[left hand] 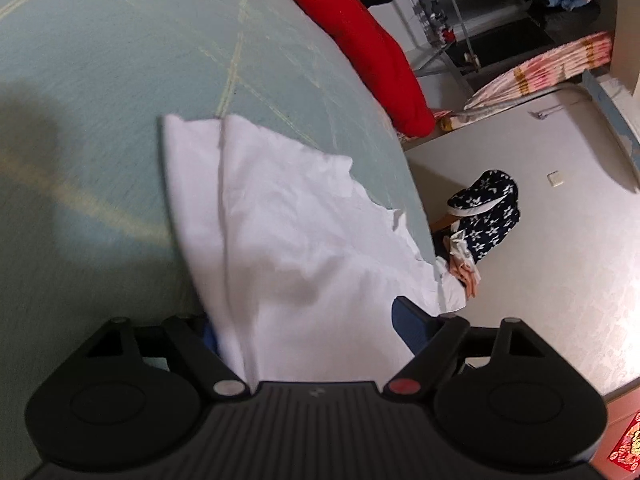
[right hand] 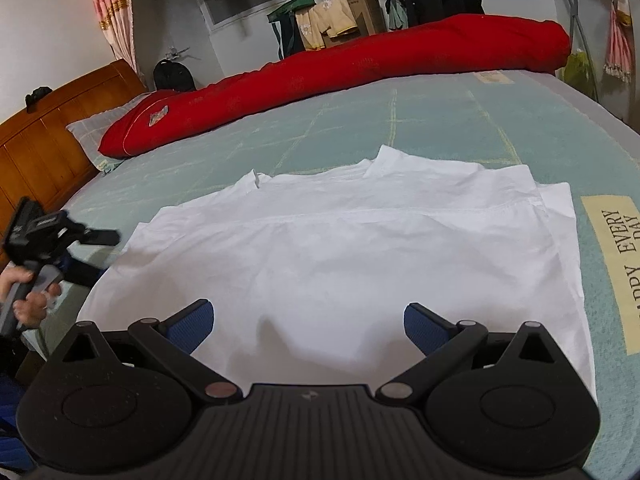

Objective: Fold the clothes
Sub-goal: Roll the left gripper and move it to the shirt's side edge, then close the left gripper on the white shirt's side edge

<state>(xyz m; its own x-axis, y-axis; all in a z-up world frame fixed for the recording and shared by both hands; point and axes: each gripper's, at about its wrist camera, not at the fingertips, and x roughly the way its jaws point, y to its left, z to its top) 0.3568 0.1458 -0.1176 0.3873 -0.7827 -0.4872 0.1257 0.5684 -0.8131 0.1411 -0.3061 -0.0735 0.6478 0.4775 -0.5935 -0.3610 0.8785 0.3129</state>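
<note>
On the bed (right hand: pixel 440 120), white shirt (right hand: pixel 320 248) spread between the wide-open, empty right hand-held gripper (right hand: pixel 308 324).

The shirt (right hand: pixel 336 240) lies spread flat on the bed (right hand: pixel 440 120), near its front edge. A rolled quilt (right hand: pixel 360 64) runs along the bed's far edge. The headboard (right hand: pixel 52 140) stands at the left end. Slippers (left hand: pixel 486 212) sit on the floor (left hand: pixel 540 280) beside the bed.

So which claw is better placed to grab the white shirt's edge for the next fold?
Left, probably. The left claw stands open right at the white shirt's edge, cloth between its fingers. The right claw is open over the shirt's middle.
</note>
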